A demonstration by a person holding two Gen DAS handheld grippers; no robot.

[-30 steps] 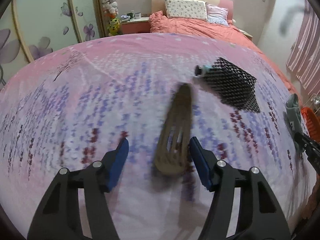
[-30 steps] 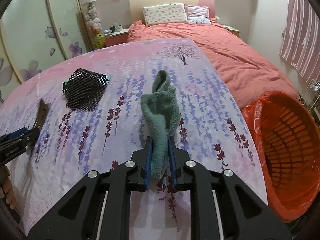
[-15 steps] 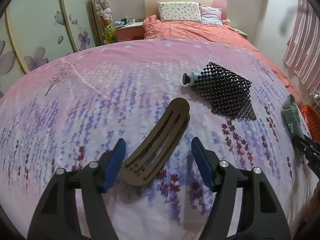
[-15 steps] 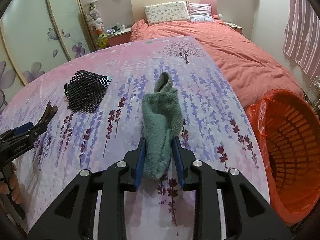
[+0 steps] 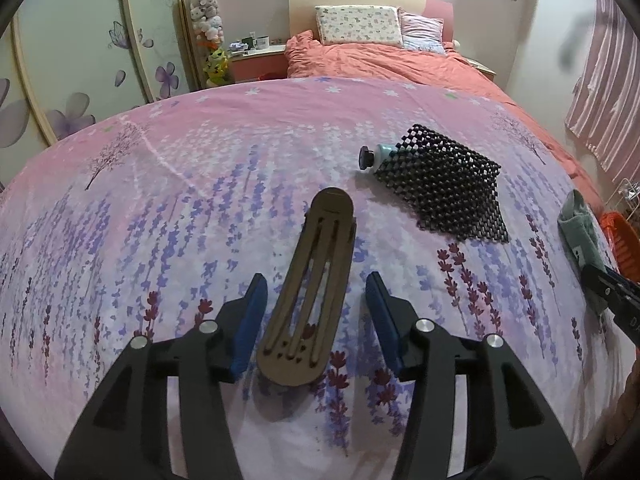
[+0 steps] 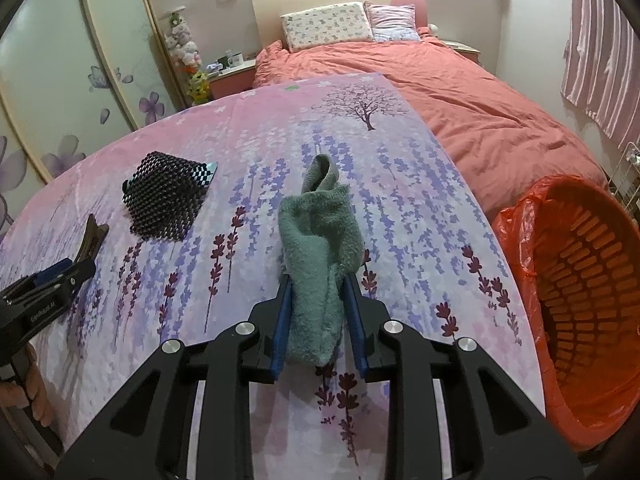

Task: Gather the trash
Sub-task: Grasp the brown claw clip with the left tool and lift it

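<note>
pickup step: left tongs [image 5: 316,316] apart astride the brown hair clip [image 5: 310,300]; right tongs [image 6: 320,320] loosely bracketing the green sock [image 6: 320,248]. next, clamp both.

Cloth, plastic and mesh under my grippers

My matt brown plastic hair clip [image 5: 310,292] lies on smooth printed cotton sheet [image 5: 160,220]; the fuzzy green terry sock [image 6: 320,264], black rubbery mesh [image 6: 166,198], glossy orange bin liner [image 6: 520,216].
</note>
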